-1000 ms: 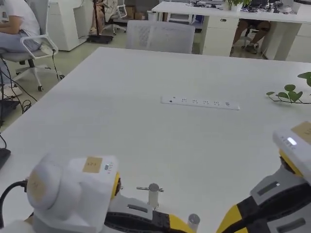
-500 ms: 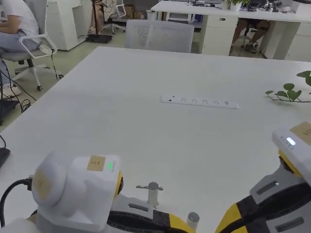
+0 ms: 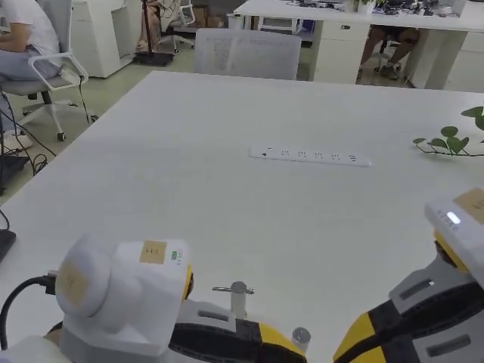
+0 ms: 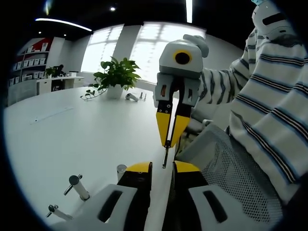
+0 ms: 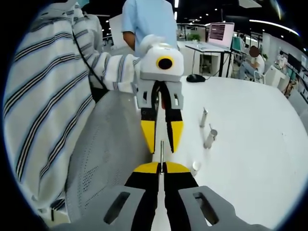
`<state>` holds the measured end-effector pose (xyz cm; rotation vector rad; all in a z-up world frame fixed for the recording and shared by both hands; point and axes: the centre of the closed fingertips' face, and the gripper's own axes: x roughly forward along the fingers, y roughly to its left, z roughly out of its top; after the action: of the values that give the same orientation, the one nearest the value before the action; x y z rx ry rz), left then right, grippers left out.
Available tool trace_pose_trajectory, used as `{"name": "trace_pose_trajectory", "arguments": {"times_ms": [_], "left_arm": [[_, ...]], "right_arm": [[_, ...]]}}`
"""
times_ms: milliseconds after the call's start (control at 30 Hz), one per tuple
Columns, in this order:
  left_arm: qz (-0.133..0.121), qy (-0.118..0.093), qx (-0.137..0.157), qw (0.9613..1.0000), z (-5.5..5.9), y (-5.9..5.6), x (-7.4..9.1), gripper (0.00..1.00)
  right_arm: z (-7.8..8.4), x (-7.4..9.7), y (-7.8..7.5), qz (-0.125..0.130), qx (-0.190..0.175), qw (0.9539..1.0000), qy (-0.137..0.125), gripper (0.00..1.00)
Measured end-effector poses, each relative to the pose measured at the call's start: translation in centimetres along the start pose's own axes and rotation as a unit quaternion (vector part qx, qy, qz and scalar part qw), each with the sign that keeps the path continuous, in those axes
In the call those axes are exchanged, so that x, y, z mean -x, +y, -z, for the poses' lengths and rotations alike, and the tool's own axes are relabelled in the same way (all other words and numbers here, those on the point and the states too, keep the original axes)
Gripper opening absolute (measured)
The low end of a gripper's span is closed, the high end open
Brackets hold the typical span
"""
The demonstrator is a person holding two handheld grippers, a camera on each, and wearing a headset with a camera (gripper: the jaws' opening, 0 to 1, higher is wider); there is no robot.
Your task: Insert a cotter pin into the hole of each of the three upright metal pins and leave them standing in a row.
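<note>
Open-plan office, by my read. I'm at a wide white tabletop (image 3: pixel 151 166) with a long white power strip (image 3: pixel 310 156) lying on it. A grey mesh-backed office chair (image 3: pixel 248 54) stands at the far edge. A white swivel chair on castors (image 3: pixel 47 87) is off to one side, with someone seated. More white desks (image 3: pixel 355 19) beyond. Noted too: lit monitor screen (image 5: pixel 220 34), dark computer mouse (image 5: pixel 196 78), leafy green potted plant (image 4: pixel 115 77), tall bright windows (image 4: pixel 144 50), ceiling strip lights (image 4: pixel 188 6).

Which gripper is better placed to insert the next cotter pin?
Right: the right gripper is shut on a cotter pin, while the left gripper stands open beside the bare metal pin.
</note>
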<state>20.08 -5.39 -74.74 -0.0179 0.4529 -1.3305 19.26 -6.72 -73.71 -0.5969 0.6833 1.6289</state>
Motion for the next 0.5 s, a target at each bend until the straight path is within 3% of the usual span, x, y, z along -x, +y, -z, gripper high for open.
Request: {"name": "trace_pose_trajectory", "arguments": {"times_ms": [500], "left_arm": [[-0.051,0.028,0.005,0.9983,2.3,2.8,0.4,0.35]], "right_arm": [[1.2,0.2,-1.1,0.047,-0.031,0.9984,-0.008,0.03]]}}
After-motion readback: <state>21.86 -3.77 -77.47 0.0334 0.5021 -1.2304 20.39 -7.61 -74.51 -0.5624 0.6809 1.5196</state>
